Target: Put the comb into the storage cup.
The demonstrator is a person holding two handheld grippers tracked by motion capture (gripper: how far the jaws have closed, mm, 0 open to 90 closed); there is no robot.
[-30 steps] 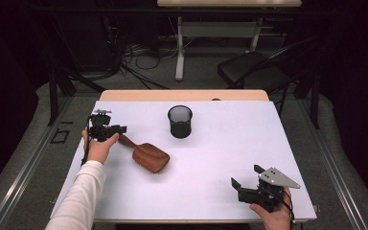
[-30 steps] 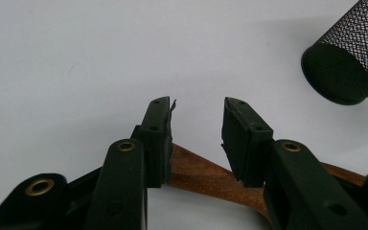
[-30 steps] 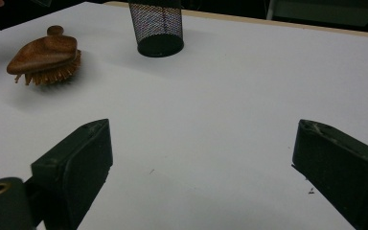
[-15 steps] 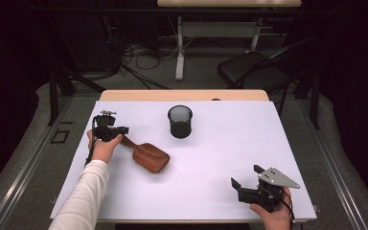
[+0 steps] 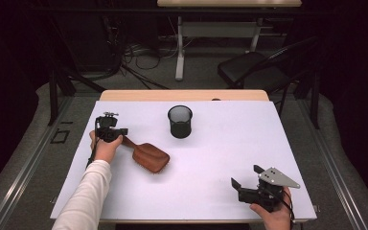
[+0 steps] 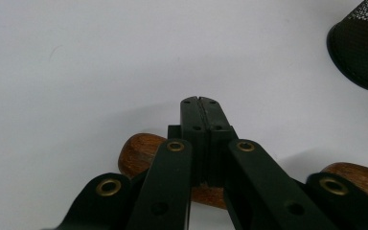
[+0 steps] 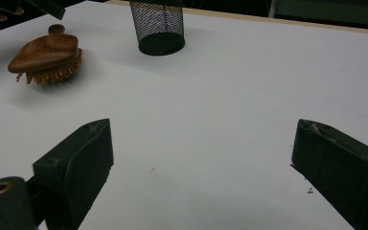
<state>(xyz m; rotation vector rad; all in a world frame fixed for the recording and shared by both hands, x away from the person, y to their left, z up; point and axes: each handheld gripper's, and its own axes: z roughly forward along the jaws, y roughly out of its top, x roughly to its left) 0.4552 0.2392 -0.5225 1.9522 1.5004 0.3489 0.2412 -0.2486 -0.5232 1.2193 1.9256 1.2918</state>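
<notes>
1. Here, at the left of the white table (image 5: 220, 191), the person's left hand (image 5: 106, 147) holds the left gripper (image 5: 117, 132) over the handle end of a brown wooden hairbrush (image 5: 148, 157).
2. In the left gripper view, the left gripper (image 6: 201, 103) has just been closing, and its two black jaws now press flat together with only a thin seam between them. Nothing shows between the tips. The rounded handle of the hairbrush (image 6: 136, 151) crosses beneath the base of the jaws, its end sticking out to their left.
3. The brush head lies towards the table's middle, bristles down, as the right gripper view shows it (image 7: 43, 52).
4. Beyond it, apart, stands a black wire-mesh cup (image 5: 179, 122), upright.
5. At the near right edge, the right hand (image 5: 273, 215) holds the right gripper (image 5: 246, 176), well apart from the brush. Its jaws stand wide open over bare table (image 7: 201, 153), with nothing between them.
</notes>
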